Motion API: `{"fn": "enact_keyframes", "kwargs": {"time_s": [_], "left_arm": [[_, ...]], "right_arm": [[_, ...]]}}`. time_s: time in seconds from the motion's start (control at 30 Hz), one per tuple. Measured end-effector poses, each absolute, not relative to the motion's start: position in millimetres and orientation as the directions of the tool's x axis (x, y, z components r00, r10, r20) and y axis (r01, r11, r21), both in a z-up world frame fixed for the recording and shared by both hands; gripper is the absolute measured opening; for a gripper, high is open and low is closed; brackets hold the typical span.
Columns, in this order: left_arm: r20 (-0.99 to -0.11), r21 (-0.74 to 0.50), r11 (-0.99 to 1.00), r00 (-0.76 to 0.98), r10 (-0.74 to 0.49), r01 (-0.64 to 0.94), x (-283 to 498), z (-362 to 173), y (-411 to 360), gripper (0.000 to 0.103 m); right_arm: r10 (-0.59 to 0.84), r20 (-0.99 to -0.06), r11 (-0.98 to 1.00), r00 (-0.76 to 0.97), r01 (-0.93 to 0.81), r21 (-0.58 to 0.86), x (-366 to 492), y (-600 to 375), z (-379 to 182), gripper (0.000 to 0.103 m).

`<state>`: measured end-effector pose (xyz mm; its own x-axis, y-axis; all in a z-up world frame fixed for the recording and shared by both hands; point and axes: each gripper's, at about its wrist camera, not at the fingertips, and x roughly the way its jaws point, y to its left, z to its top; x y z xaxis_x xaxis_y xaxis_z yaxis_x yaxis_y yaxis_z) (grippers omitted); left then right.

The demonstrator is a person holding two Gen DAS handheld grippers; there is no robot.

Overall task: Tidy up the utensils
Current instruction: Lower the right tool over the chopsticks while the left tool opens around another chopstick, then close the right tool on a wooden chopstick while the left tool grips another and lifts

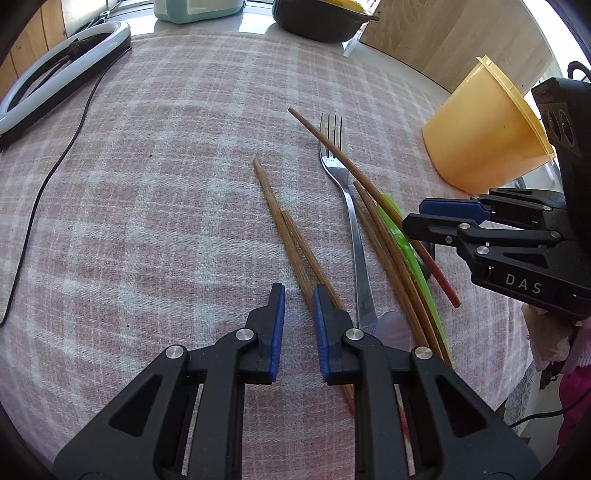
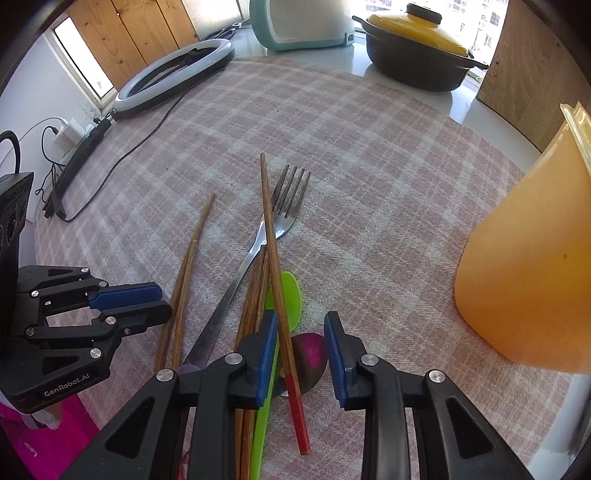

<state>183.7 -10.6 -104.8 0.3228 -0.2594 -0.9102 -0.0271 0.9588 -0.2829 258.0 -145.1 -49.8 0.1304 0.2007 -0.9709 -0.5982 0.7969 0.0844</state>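
Observation:
Several wooden chopsticks (image 1: 291, 236), a metal fork (image 1: 345, 192) and a green plastic utensil (image 1: 402, 240) lie in a loose pile on the pink checked cloth (image 1: 166, 184). My left gripper (image 1: 298, 295) is open and empty, low over the cloth, its right finger above a chopstick pair. My right gripper (image 2: 301, 325) is open, with a red-tipped chopstick (image 2: 280, 295) lying between its fingers on the pile. The fork (image 2: 280, 218), green utensil (image 2: 288, 299) and a purple spoon bowl (image 2: 310, 354) lie under it. A yellow plastic tub (image 1: 487, 136) stands at right, also in the right wrist view (image 2: 528, 280).
A ring light (image 1: 59, 70) with its cable (image 1: 59, 162) lies at the cloth's far left. A black pot with a yellow lid (image 2: 413, 55) and a teal appliance (image 2: 303, 26) stand at the back. Wooden panels (image 2: 535, 70) stand at back right. The table edge runs close on the right.

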Motion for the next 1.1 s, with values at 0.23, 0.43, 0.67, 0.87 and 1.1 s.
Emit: {"fn": "enact_keyframes", "kwargs": {"time_s": [0.23, 0.43, 0.67, 0.87, 1.1], "left_arm": [[-0.91, -0.31, 0.948, 0.311, -0.275, -0.069, 198, -108, -3, 0.013], [-0.905, -0.335, 0.938, 0.307, -0.296, -0.084, 195, -107, 0, 0.017], [-0.911, -0.309, 0.949, 0.306, -0.277, -0.062, 206, -105, -13, 0.021], [-0.913, -0.314, 0.947, 0.293, -0.284, -0.06, 208, -106, -3, 0.019], [-0.918, -0.307, 0.949, 0.287, -0.275, -0.075, 208, -105, -1, 0.018]], "right_arm": [[0.202, -0.974, 0.793, 0.104, -0.601, 0.1, 265, -129, -55, 0.026], [0.199, -0.975, 0.791, 0.098, -0.603, 0.101, 274, -117, -58, 0.026], [0.189, -0.98, 0.801, 0.07, -0.588, 0.112, 283, -115, -65, 0.02], [0.196, -0.979, 0.809, 0.059, -0.573, 0.127, 289, -119, -65, 0.016], [0.2, -0.979, 0.81, 0.048, -0.571, 0.138, 296, -112, -67, 0.016]]}}
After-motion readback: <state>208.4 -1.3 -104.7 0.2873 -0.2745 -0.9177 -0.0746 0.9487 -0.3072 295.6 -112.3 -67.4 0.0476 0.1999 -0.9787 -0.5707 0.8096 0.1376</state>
